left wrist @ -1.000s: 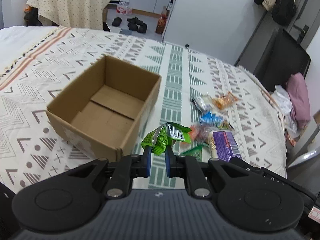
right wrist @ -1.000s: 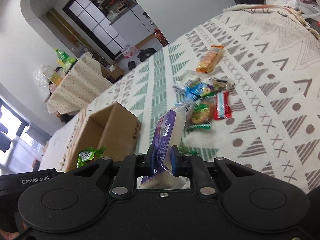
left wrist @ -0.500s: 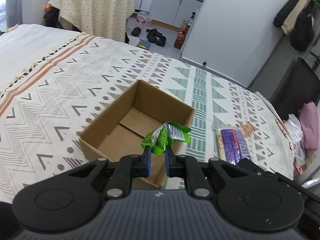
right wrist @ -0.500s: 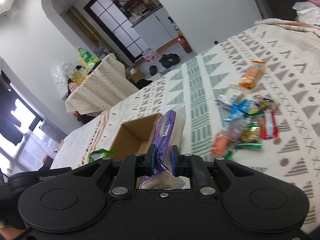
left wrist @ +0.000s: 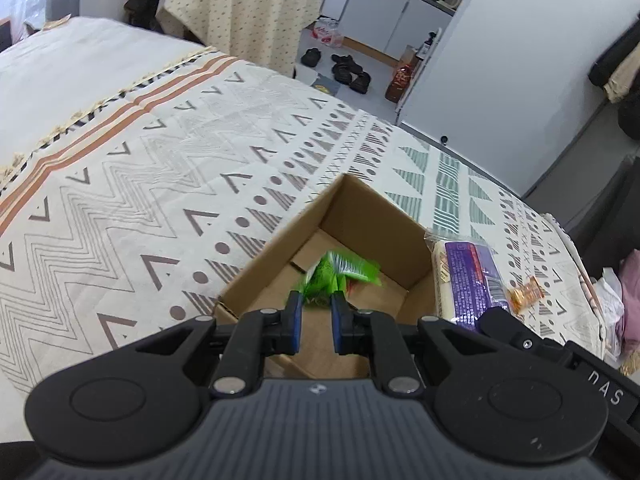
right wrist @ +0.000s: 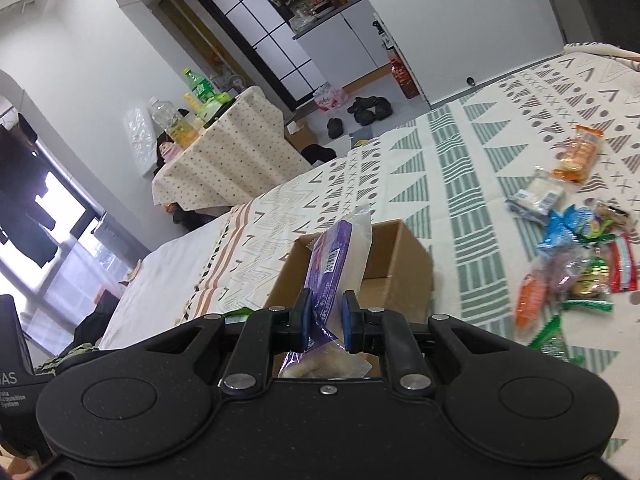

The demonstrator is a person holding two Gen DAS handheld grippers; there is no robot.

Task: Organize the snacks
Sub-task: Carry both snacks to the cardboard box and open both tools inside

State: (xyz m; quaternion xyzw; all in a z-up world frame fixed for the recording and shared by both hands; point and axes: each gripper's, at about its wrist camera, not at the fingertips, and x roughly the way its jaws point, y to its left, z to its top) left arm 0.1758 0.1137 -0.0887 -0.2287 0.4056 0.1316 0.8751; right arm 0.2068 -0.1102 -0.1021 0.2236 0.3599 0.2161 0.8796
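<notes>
Your left gripper (left wrist: 313,314) looks parted, the blurred green packet (left wrist: 340,274) dropping light and crinkly into the box (left wrist: 256,280). Your right gripper (right wrist: 325,320) pinches the soft purple pack (right wrist: 336,256) low; support it.

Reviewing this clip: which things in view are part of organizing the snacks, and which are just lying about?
Part of the job: cardboard box, green packet, purple packet in the right gripper, snack pile on the bedspread.

Just lying about: shoes, bottles on the draped table, pink cloth.
</notes>
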